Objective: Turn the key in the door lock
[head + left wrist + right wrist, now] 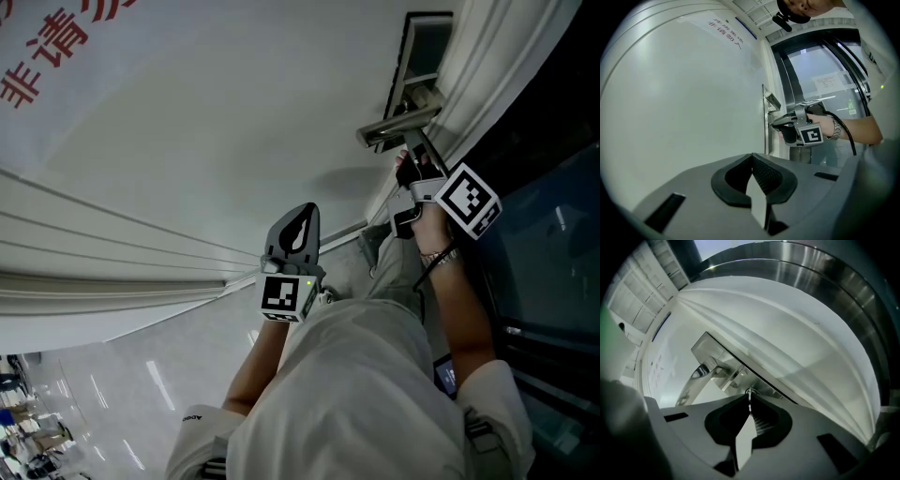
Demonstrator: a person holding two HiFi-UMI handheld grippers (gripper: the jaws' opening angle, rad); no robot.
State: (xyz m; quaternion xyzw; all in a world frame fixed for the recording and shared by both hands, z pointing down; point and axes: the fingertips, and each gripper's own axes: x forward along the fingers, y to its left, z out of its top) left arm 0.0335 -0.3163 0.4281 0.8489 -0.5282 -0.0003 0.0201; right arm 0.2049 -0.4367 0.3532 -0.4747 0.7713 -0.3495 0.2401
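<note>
While the right hand-held gripper [406, 164] pinches the key [749, 394] at six o'clock under the door handle [398, 128], the roll wants a firm, square pinch; left hand-held gripper [752, 161] pressed together, empty.

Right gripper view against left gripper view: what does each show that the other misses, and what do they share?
Only the right gripper view: the key, pinched in the shut jaws of the right gripper, close to the handle.
Only the left gripper view: the left gripper, shut and holding nothing; the right gripper seen from outside, with the hand that holds it; a glass panel beyond.
Both: the white door and its handle.
</note>
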